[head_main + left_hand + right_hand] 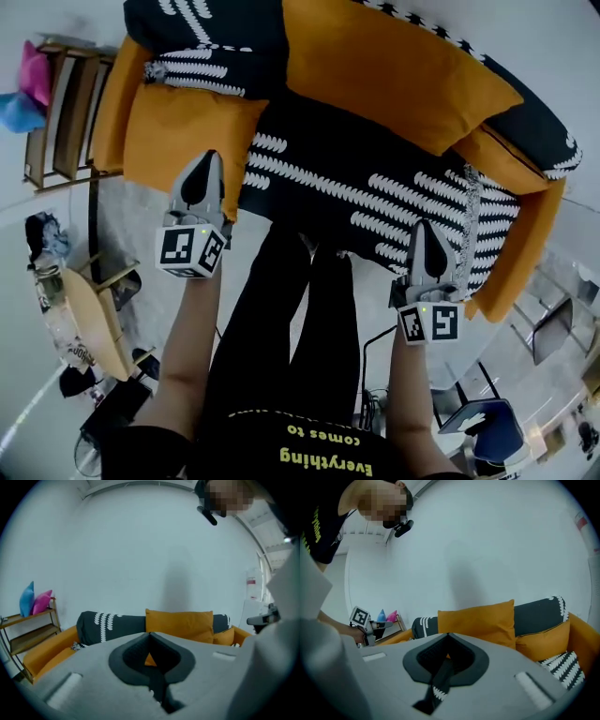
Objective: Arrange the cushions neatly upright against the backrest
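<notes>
A: White wall behind, pale floor. An orange sofa (525,272) lies under a black-and-white throw (375,187), and a wooden shelf (66,112) stands off its left end.

B: Cushions?

A: The large cushion (394,66) is upright against the sofa back, mid-seat. The small cushion (506,155) is tucked into the right corner. What looks like a third, the flat cushion (187,131), lies at the left end; the angle is poor.

B: Tongs?

A: The left tongs (208,161) are pressed together and empty, over the flat cushion. The right tongs (427,232) are likewise closed on nothing, near the seat's front edge.

B: Step in hand?

A: Between grasps, by my reading. The next move calls for spreading the left tongs, pinching the flat cushion's edge and standing it against the sofa back.
</notes>
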A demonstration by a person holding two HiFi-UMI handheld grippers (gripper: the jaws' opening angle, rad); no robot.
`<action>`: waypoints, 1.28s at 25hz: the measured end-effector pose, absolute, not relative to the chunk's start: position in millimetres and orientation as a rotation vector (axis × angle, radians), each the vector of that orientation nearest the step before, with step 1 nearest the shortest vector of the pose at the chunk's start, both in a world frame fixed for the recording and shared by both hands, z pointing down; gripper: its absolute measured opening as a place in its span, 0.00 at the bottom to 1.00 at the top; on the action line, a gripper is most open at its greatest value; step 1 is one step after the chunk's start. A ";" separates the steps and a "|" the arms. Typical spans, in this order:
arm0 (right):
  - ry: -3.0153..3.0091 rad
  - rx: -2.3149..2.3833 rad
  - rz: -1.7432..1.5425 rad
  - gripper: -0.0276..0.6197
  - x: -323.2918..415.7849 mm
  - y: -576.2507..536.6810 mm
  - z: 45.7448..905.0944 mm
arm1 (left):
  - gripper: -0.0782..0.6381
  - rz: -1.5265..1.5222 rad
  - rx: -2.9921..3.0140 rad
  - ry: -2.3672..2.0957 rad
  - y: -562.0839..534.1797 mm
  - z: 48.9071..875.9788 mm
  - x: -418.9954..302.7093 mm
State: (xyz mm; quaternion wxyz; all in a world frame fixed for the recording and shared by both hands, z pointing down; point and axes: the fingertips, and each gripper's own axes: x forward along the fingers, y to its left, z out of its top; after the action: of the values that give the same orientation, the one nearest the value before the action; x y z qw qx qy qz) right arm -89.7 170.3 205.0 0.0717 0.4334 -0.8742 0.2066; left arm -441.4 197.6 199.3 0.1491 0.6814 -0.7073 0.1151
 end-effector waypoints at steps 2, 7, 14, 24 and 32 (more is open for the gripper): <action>-2.643 1.245 0.641 0.06 -118.1 180.5 207.1 | 0.11 0.320 1.934 -2.085 200.3 192.2 -470.8; -2.685 1.136 0.634 0.06 -208.9 187.6 218.7 | 0.11 0.220 1.930 -2.126 195.9 197.8 -527.2; -2.614 1.220 0.578 0.06 -357.0 169.3 248.0 | 0.11 0.306 1.969 -2.022 180.7 258.8 -650.1; -2.425 1.541 0.714 0.06 -528.3 150.8 289.2 | 0.11 0.242 2.056 -1.811 156.6 285.7 -801.1; -2.308 1.374 0.834 0.15 -579.9 197.7 358.6 | 0.18 0.452 1.951 -1.791 187.2 356.3 -877.4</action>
State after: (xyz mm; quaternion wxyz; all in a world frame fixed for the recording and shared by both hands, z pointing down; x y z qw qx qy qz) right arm -579.9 197.7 358.6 0.1636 0.4819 -0.8096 0.2926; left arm -877.4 187.2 356.3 0.2256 0.7074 -0.6495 0.1638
